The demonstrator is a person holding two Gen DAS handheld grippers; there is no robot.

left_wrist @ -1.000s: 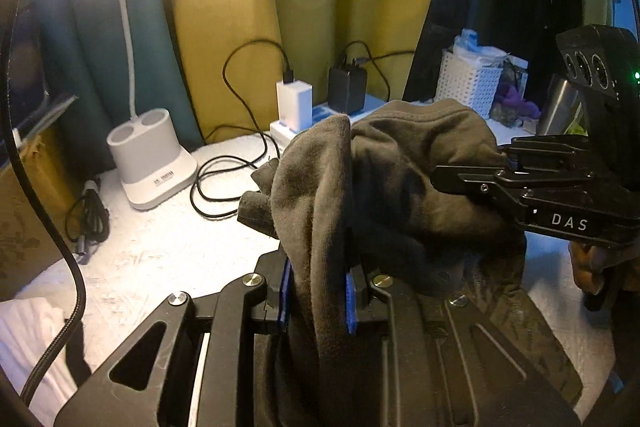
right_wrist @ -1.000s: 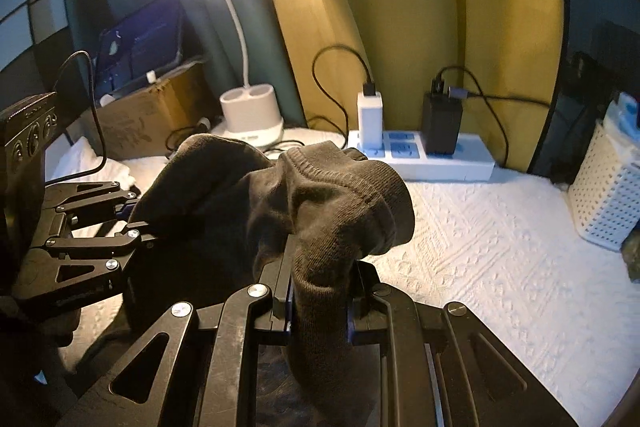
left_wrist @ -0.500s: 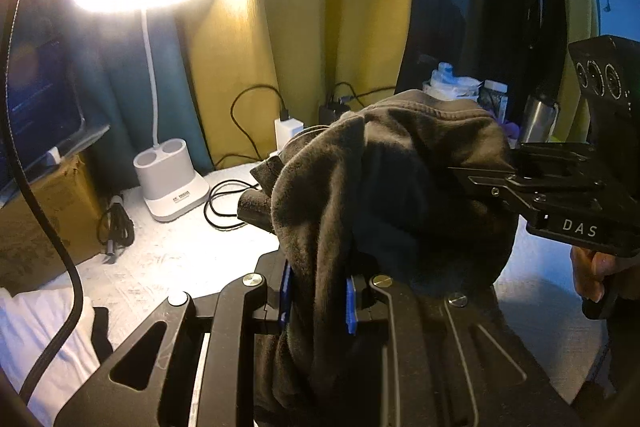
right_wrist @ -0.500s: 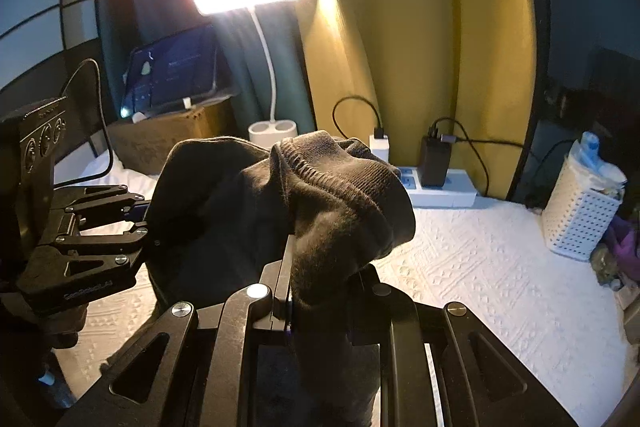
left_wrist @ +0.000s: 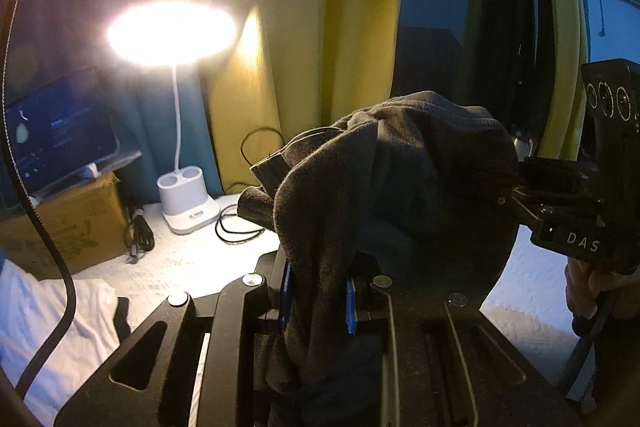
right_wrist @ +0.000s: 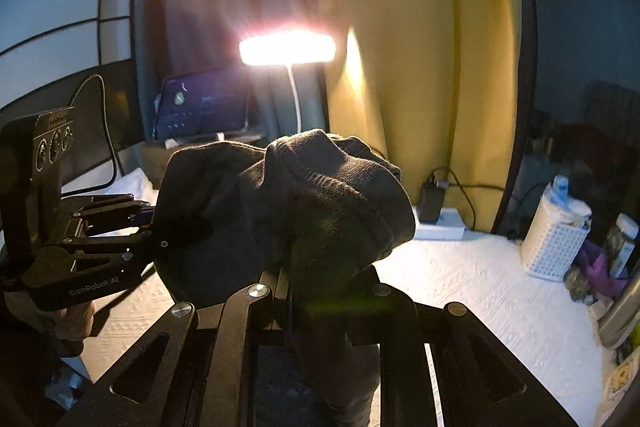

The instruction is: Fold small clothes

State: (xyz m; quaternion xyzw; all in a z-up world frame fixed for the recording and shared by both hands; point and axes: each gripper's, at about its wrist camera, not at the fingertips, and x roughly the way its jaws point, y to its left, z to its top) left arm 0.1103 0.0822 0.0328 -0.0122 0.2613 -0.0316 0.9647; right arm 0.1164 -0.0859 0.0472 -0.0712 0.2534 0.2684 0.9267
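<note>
A dark grey-brown knit garment point(left_wrist: 400, 187) hangs bunched in the air between both grippers, well above the white textured table point(right_wrist: 480, 291). My left gripper point(left_wrist: 318, 301) is shut on one edge of it, cloth pinched between the blue pads. My right gripper point(right_wrist: 320, 291) is shut on the opposite ribbed edge point(right_wrist: 340, 187). In the left wrist view the right gripper point(left_wrist: 568, 211) reaches in from the right. In the right wrist view the left gripper point(right_wrist: 120, 231) reaches in from the left.
A lit white desk lamp point(left_wrist: 188, 199) stands at the back with cables point(left_wrist: 240, 227) by its base. A cardboard box point(left_wrist: 64, 223) holds a tablet point(right_wrist: 200, 111). A power strip with chargers point(right_wrist: 436, 215), a white basket point(right_wrist: 556, 243) and white cloth point(left_wrist: 52, 323) lie around.
Both grippers have lifted the garment higher; the table and lamp base have dropped lower in both views and more curtain shows. Both grips have held.
</note>
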